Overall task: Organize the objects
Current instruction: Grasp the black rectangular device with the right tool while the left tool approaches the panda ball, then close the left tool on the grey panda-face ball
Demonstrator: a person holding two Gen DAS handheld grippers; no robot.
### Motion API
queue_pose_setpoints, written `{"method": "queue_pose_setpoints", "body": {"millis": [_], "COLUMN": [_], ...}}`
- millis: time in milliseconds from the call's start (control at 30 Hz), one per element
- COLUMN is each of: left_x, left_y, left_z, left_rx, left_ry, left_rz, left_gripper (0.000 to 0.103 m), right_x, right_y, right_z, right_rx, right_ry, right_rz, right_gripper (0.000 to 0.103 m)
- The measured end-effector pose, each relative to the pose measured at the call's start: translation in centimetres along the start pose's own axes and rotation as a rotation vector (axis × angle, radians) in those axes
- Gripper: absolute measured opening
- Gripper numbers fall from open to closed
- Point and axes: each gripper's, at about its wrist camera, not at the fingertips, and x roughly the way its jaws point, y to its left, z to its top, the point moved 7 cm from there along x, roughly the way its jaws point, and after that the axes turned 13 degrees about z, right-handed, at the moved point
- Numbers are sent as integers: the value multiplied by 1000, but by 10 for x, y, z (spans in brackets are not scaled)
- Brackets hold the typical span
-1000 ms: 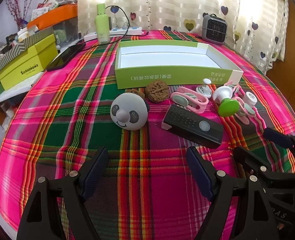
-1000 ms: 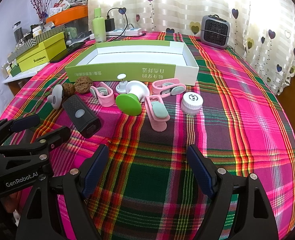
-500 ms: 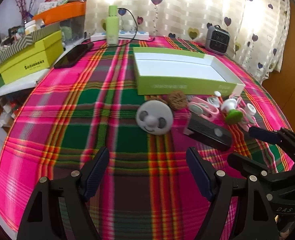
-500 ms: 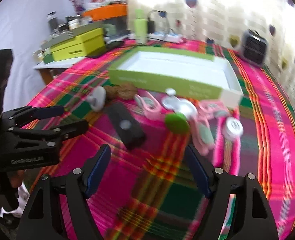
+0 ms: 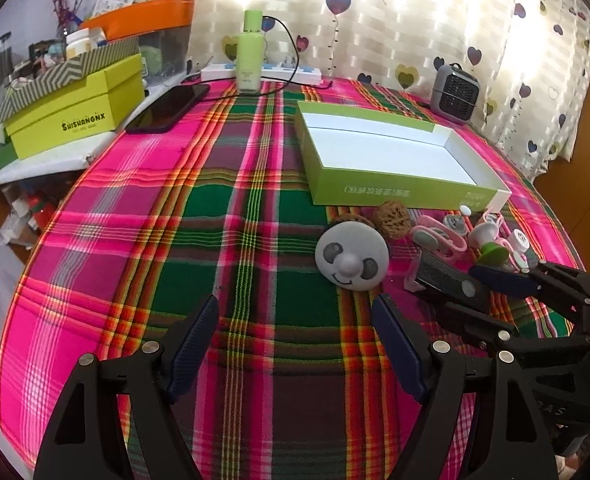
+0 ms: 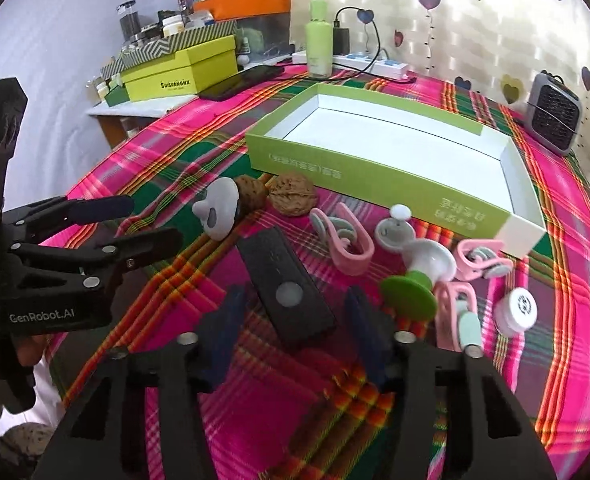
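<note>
An open green box (image 6: 395, 152) with a white inside stands on the plaid cloth; it also shows in the left wrist view (image 5: 391, 156). In front of it lie a grey panda ball (image 5: 351, 257), two walnuts (image 6: 293, 199), a black rectangular device (image 6: 285, 286), pink clips (image 6: 341, 240), a white-and-green suction piece (image 6: 419, 276) and a small white jar (image 6: 515, 311). My right gripper (image 6: 293, 340) is open, its fingers either side of the black device's near end. My left gripper (image 5: 295, 350) is open and empty, just short of the panda ball.
A green bottle (image 5: 250, 54), a power strip (image 5: 261, 74) and a phone (image 5: 167, 108) lie at the back left. A small grey heater (image 5: 455, 92) stands at the back right. Yellow-green boxes (image 5: 75, 116) sit on a side shelf beyond the table's left edge.
My right gripper has swung left and moved forward, from the middle of the cloth to straddling the black device. My left gripper has drifted left, so the objects sit further right in its view.
</note>
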Motion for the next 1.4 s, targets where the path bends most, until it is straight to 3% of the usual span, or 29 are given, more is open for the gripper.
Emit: {"method": "queue_pose_setpoints", "body": {"millis": [133, 200, 467, 833, 1133, 1267, 1400], "left_x": [5, 6, 12, 25, 28, 28, 28], "left_y": [-1, -2, -16, -31, -31, -31, -29], "left_z": [3, 4, 12, 21, 23, 22, 23], "left_rx": [5, 5, 23, 60, 45, 47, 38], "left_ry": [8, 8, 7, 2, 9, 9, 13], "left_rz": [-3, -11, -82, -67, -71, -69, -67], "left_gripper": [79, 79, 79, 78, 64, 50, 46], "right_x": [3, 2, -5, -14, -13, -13, -14], "right_y": [1, 1, -5, -6, -5, -4, -5], "right_z": [-1, -1, -5, -13, -13, -13, -14], "right_rx": [-5, -4, 32, 71, 73, 74, 74], "right_ry": [11, 10, -1, -17, -22, -22, -23], "right_rz": [2, 5, 7, 4, 4, 3, 4], "right_gripper": [40, 28, 28, 28, 28, 28, 28]}}
